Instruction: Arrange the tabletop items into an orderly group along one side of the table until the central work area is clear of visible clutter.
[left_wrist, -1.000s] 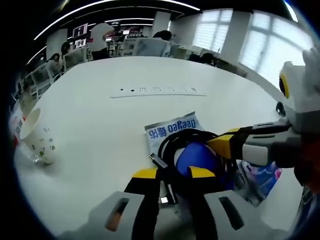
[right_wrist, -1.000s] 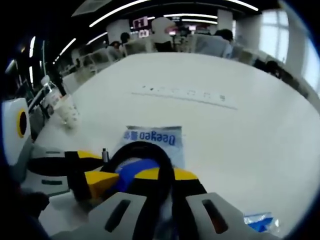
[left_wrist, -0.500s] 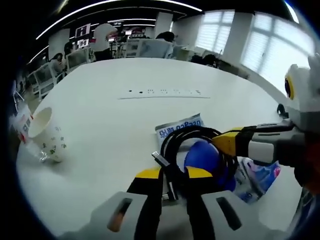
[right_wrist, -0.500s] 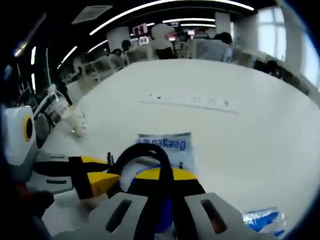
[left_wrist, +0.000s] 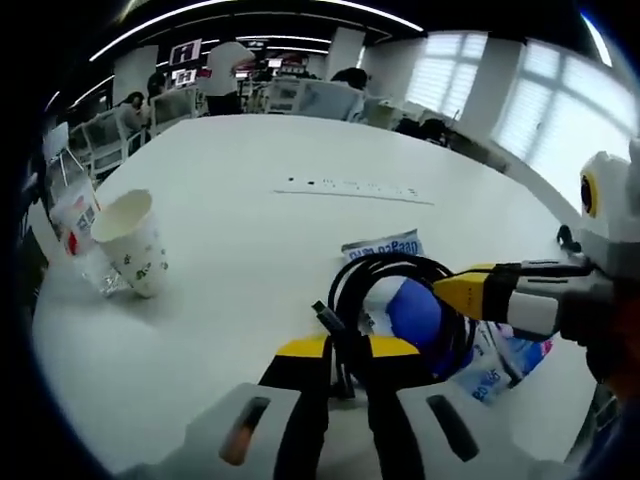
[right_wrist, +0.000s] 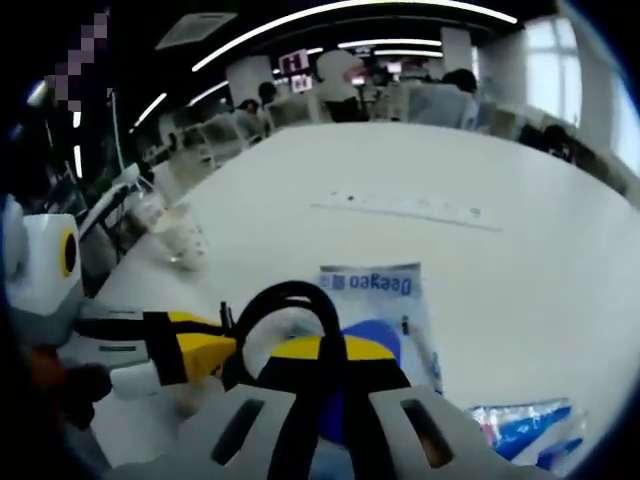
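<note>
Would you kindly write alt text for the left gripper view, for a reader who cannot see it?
The left gripper is closed on a coiled black cable lying over a blue object and a packet on a white table. The right gripper reaches in from the right to the coil. A paper cup stands to the left.

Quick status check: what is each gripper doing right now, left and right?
Left gripper: shut on the black cable.
Right gripper: shut on the same black cable, by the blue object.

Table (left_wrist: 250, 150) smooth matt white; paper cup (left_wrist: 133, 243); glossy plastic packet (right_wrist: 380, 295); black rubbery cable (left_wrist: 385, 275)
</note>
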